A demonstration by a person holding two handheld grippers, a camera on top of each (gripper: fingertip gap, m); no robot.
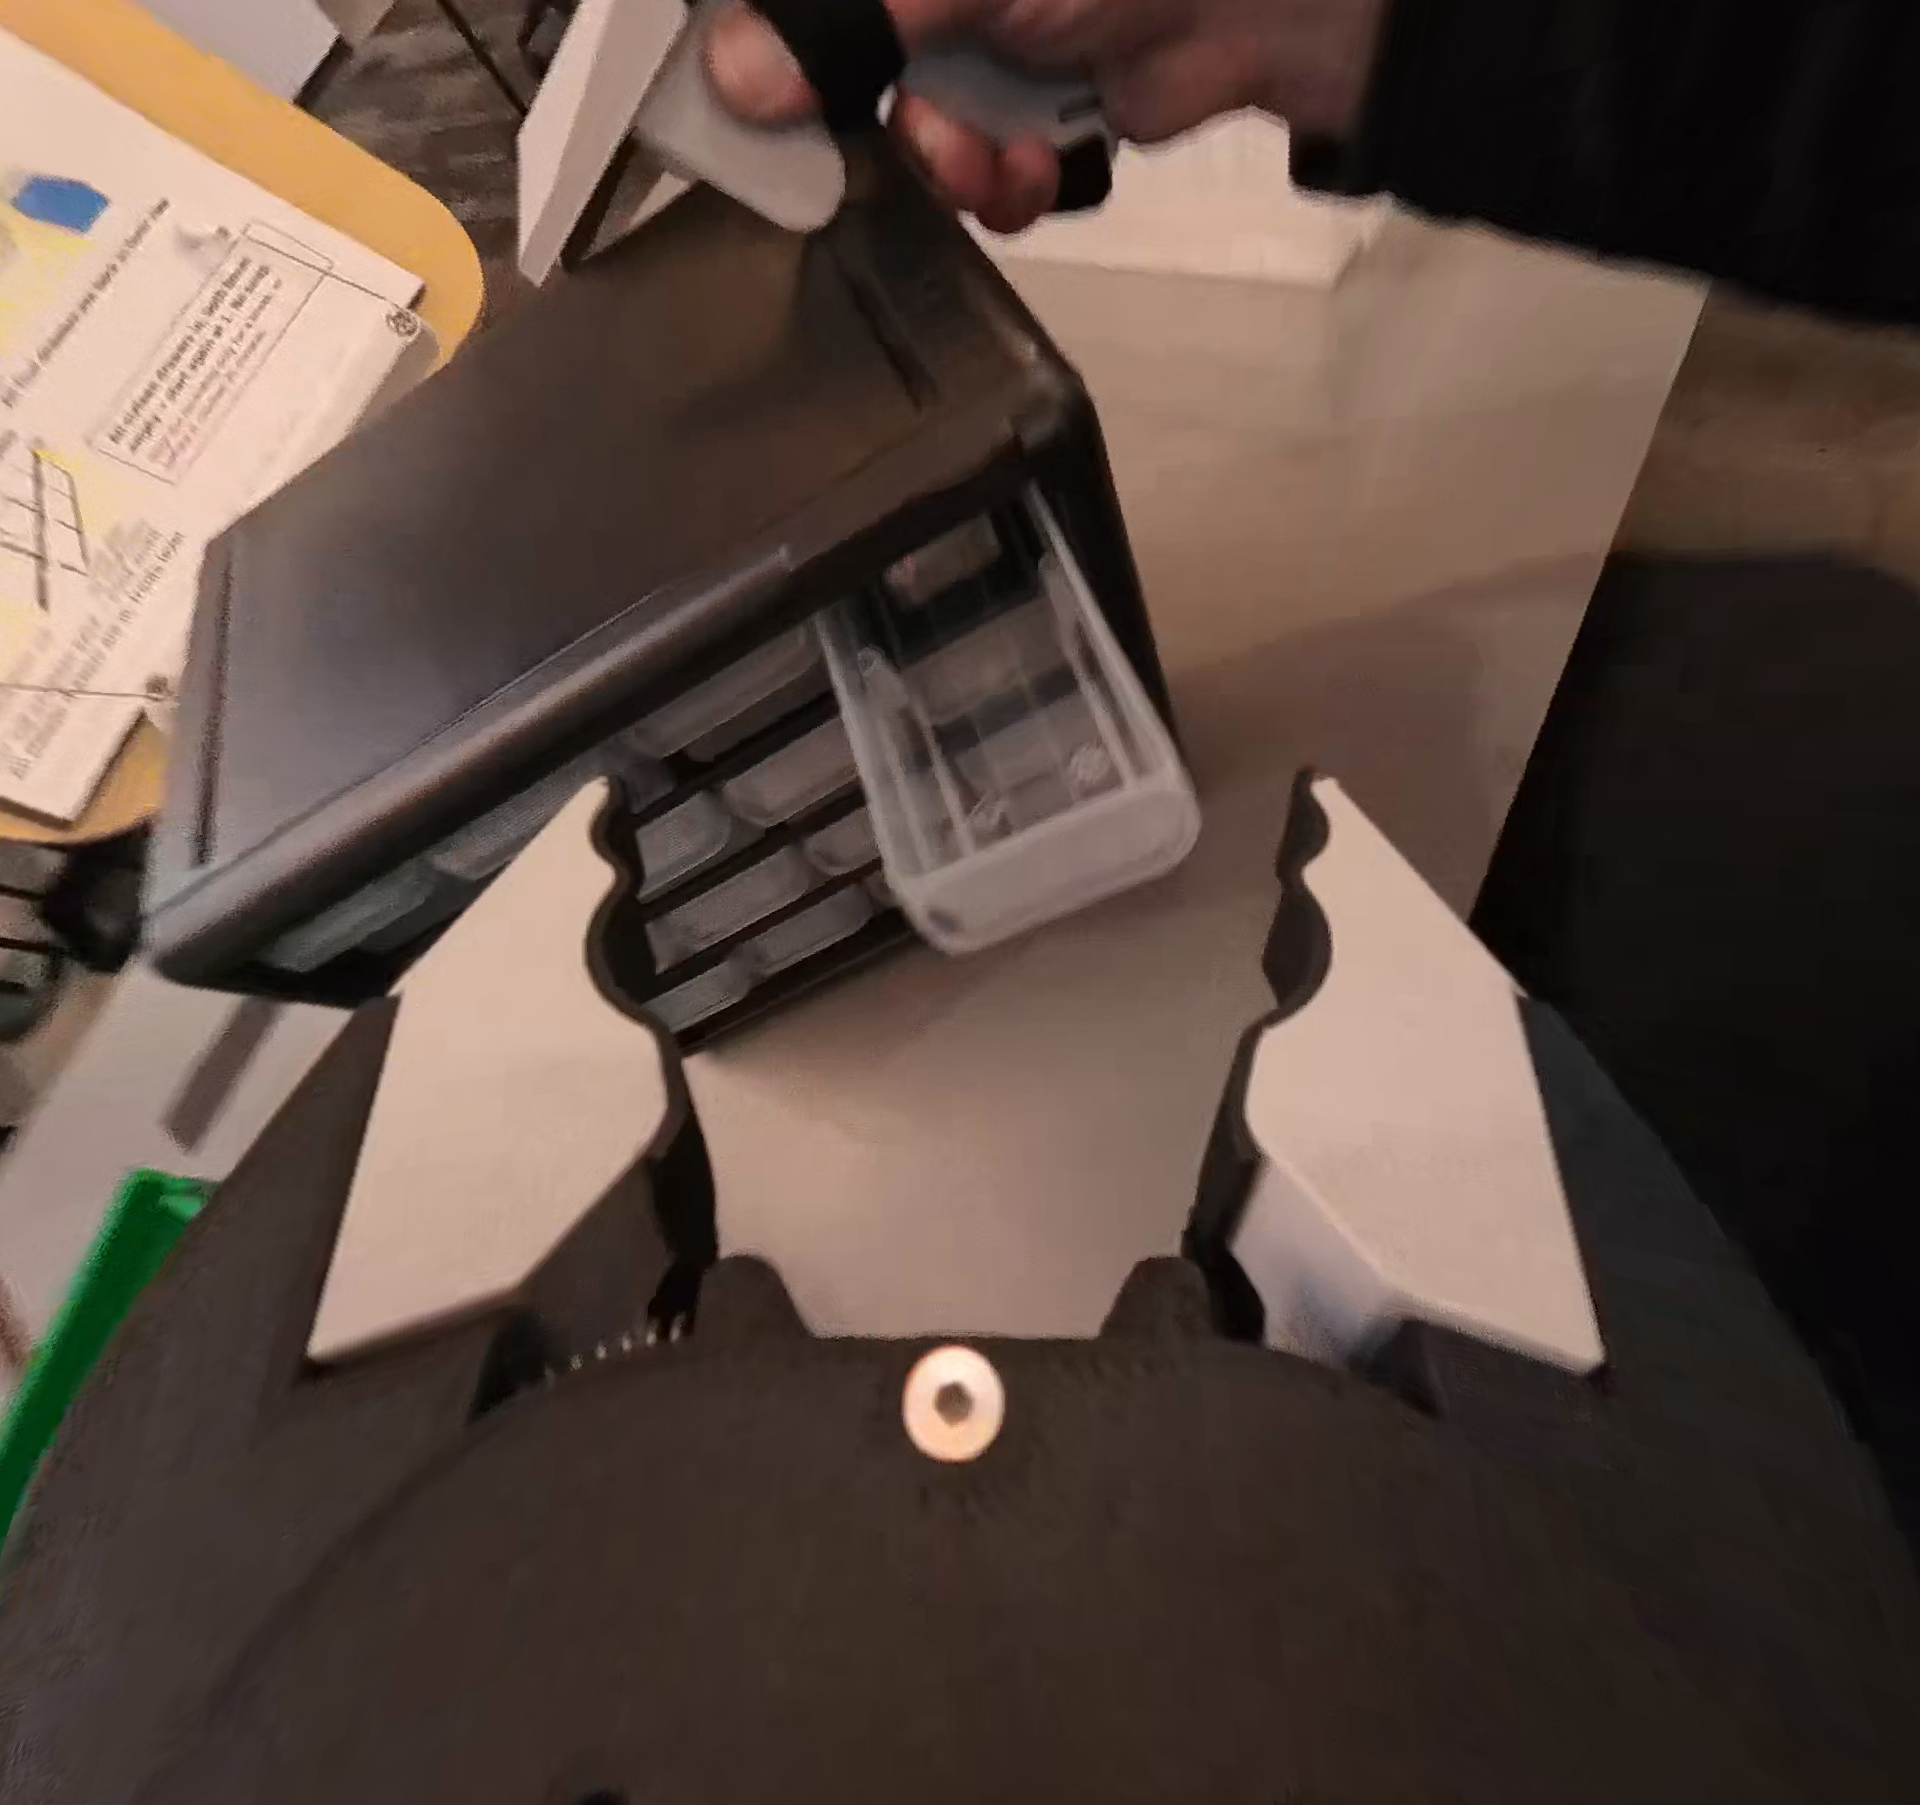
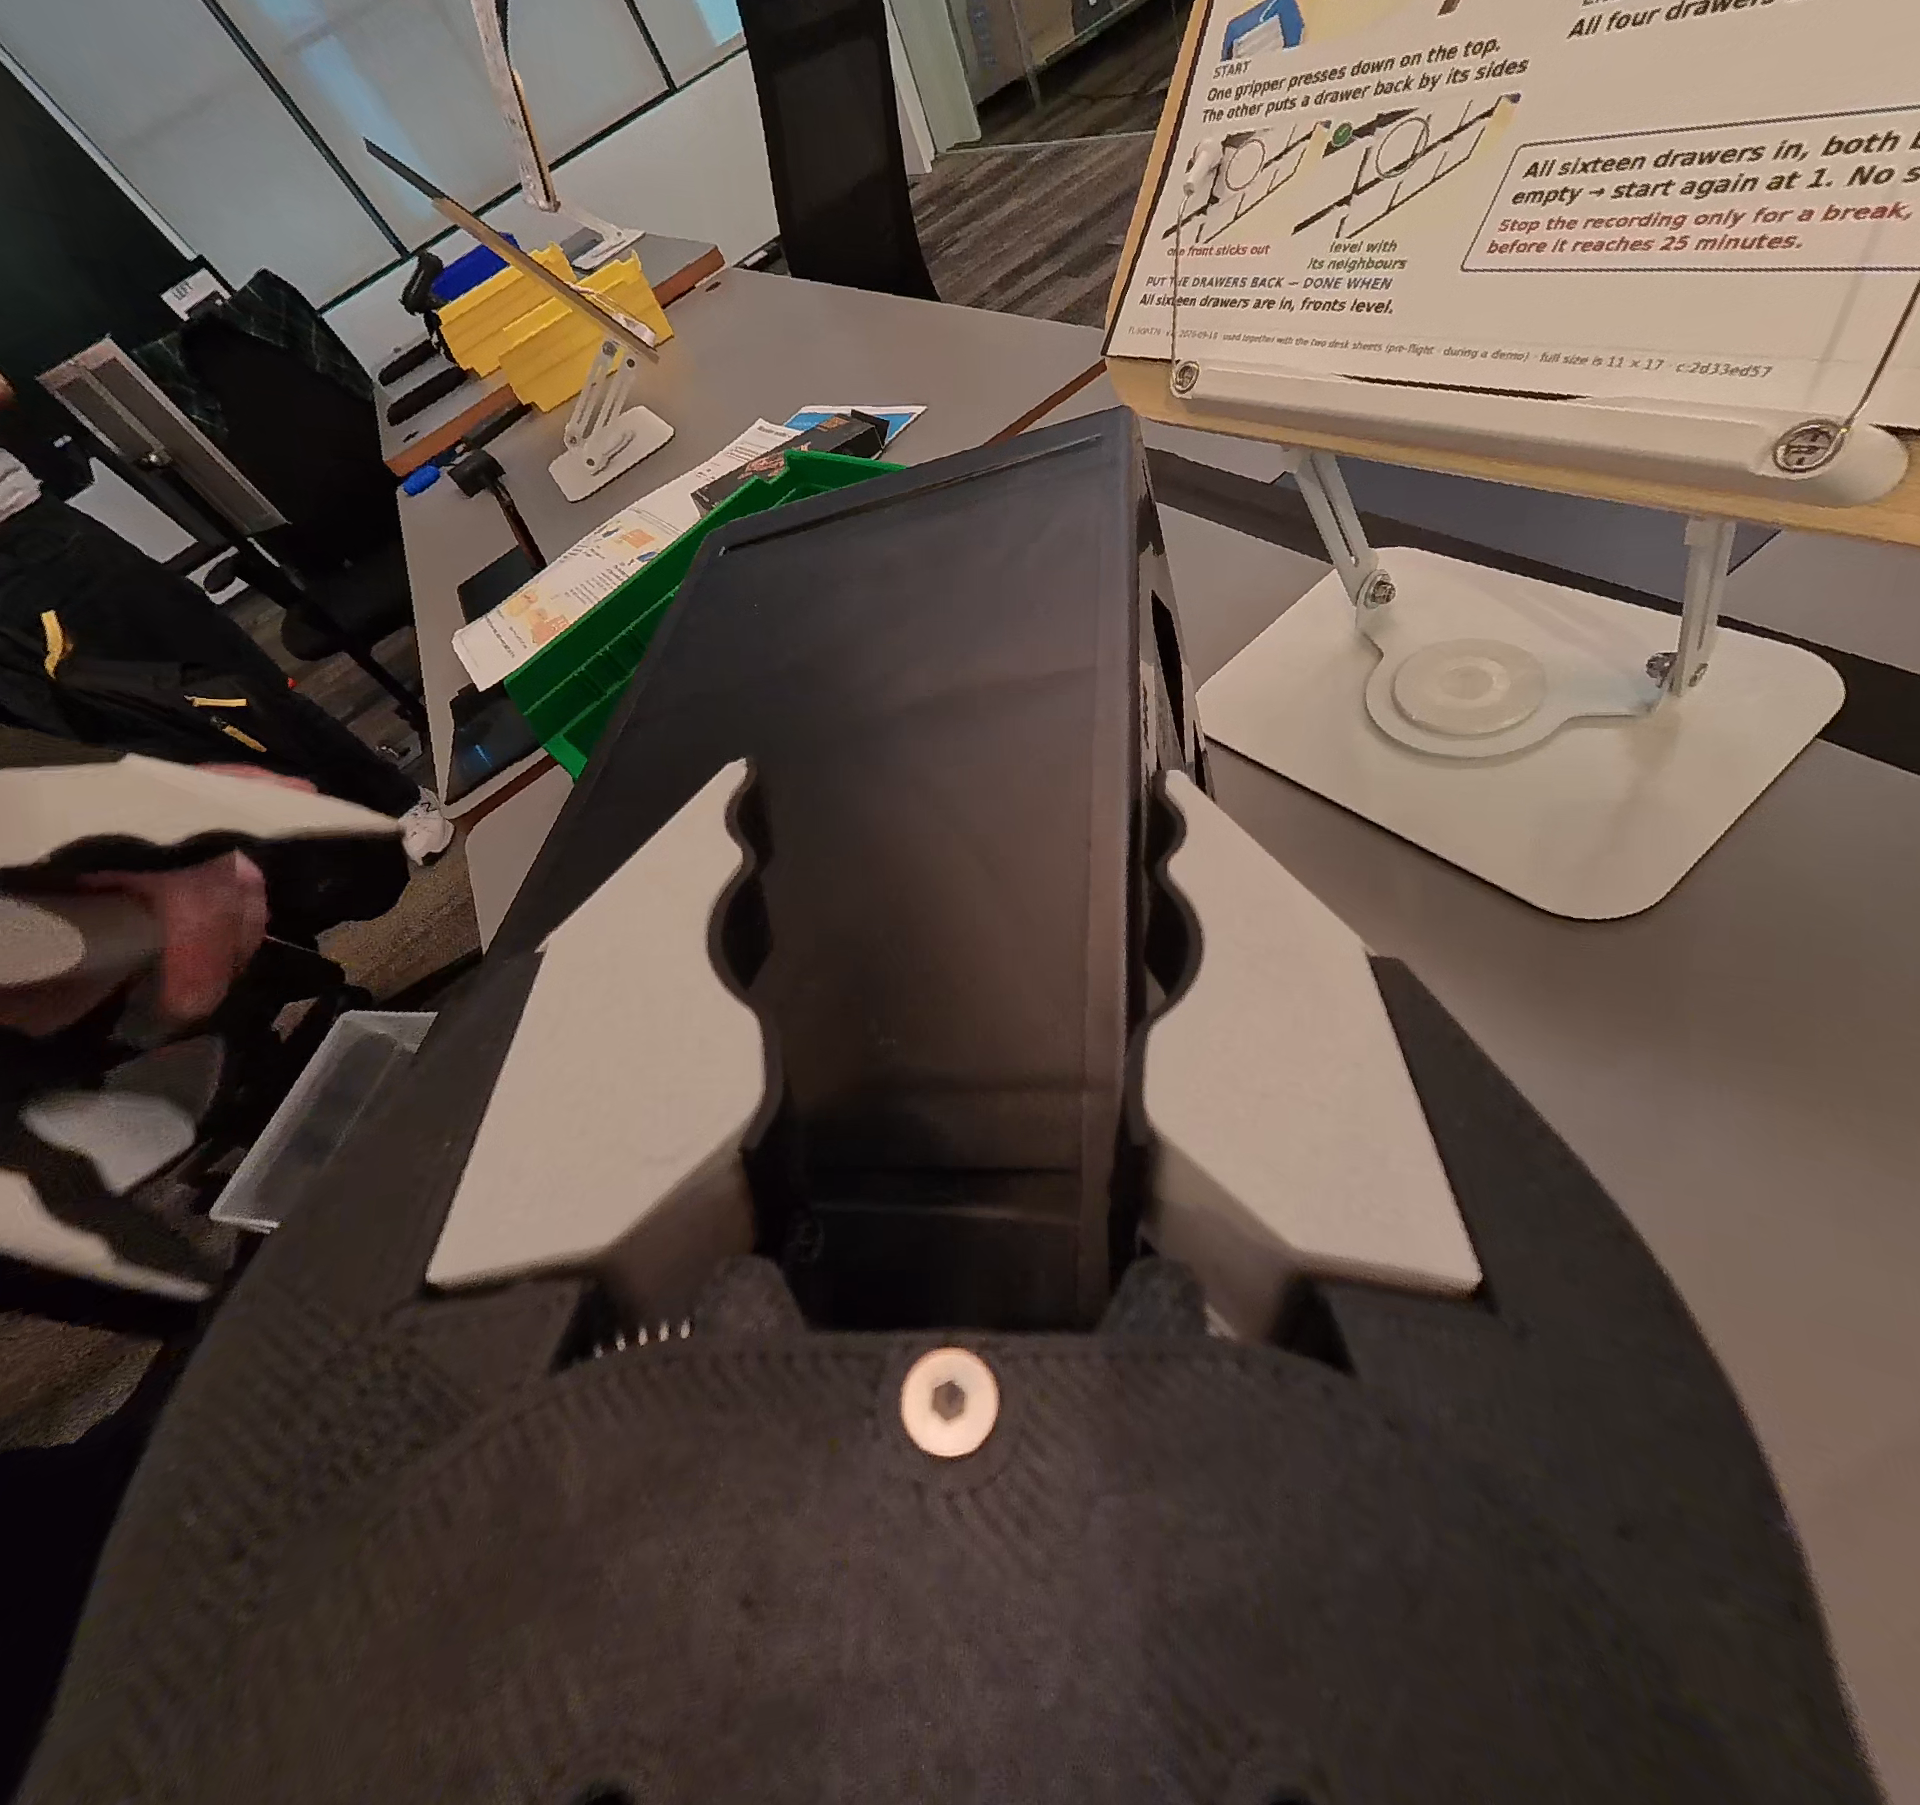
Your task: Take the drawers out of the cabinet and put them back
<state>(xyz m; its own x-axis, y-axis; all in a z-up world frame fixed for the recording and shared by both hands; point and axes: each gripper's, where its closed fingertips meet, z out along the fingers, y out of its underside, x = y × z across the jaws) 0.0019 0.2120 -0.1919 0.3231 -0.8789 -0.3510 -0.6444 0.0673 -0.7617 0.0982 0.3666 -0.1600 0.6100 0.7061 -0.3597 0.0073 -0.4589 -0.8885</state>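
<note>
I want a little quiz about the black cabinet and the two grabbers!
1. True or false: one clear drawer sticks out of the cabinet.
2. Which gripper sits over the cabinet's top? A) left B) right
3. Fill in: the bin behind the cabinet is ____.

Key:
1. True. It pokes out on the cabinet's right side.
2. B. The right gripper has its fingers either side of the top; the left gripper hangs open in front, holding nothing.
3. Green.
</note>
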